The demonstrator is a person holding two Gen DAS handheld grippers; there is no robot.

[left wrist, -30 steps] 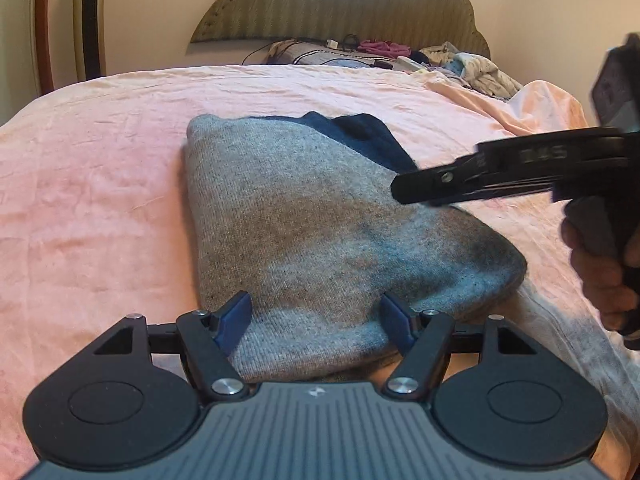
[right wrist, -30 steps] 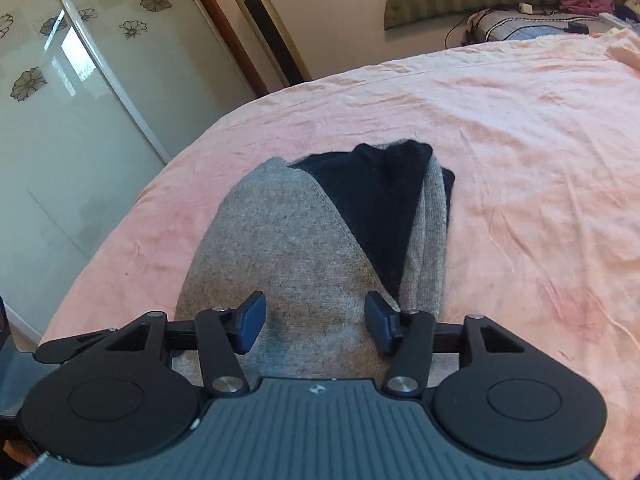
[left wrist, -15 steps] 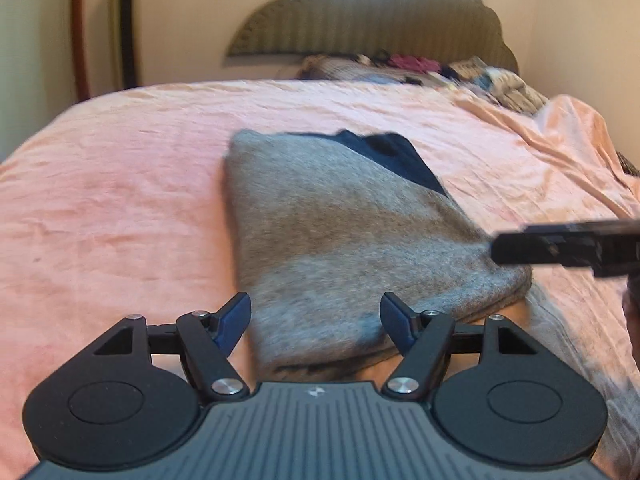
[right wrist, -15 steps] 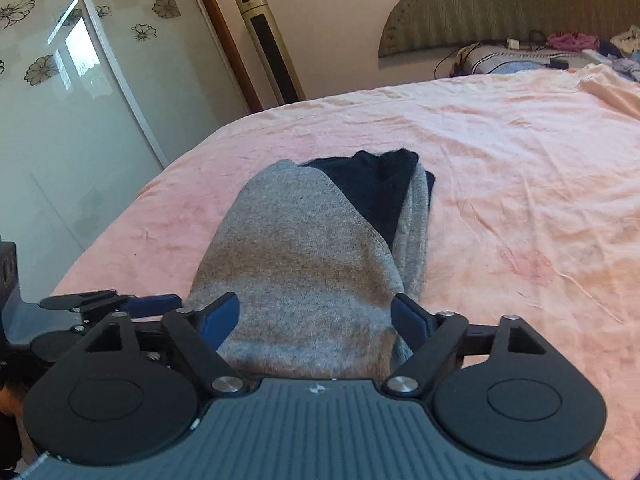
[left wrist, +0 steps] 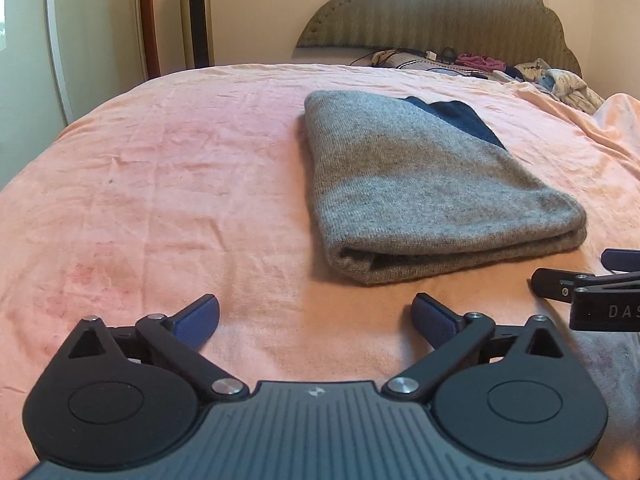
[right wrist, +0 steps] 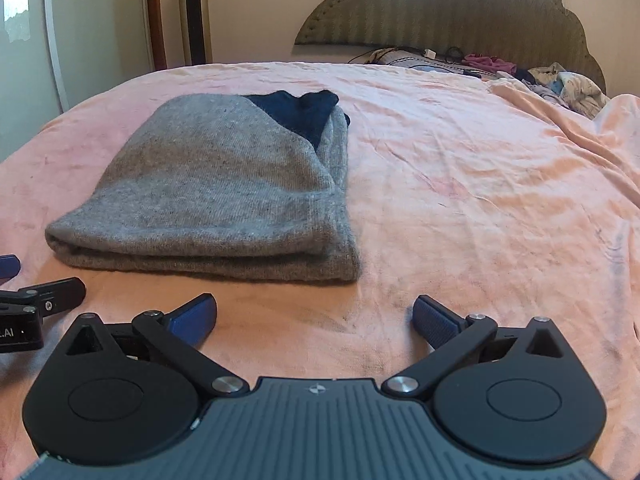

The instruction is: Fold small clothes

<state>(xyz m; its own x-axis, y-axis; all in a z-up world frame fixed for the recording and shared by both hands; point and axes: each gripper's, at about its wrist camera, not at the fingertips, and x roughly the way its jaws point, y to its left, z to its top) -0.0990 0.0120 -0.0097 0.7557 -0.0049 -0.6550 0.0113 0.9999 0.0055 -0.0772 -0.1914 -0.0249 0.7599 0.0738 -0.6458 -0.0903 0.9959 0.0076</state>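
A folded grey knit garment (left wrist: pixel 420 184) with a navy part showing at its far end lies flat on the pink bedsheet (left wrist: pixel 160 200). My left gripper (left wrist: pixel 314 312) hovers just short of its near folded edge. Its jaws are opening and hold nothing between them. In the right wrist view the same garment (right wrist: pixel 224 184) lies ahead and to the left. My right gripper (right wrist: pixel 315 310) stands off its near right corner, jaws opening over bare sheet. A finger of the right gripper (left wrist: pixel 560 282) shows at the left view's right edge, beside the garment.
A padded headboard (left wrist: pixel 440 8) stands at the far end of the bed, with a heap of loose clothes and cables (left wrist: pixel 560 80) below it. A tower fan (left wrist: pixel 196 12) and a sliding door (right wrist: pixel 92 20) stand at the far left. Rumpled sheet rises at the right (right wrist: pixel 580 140).
Both grippers have drawn back from the garment towards the near side of the bed and their jaws have spread wider. The garment, earlier between the fingers, now lies free.
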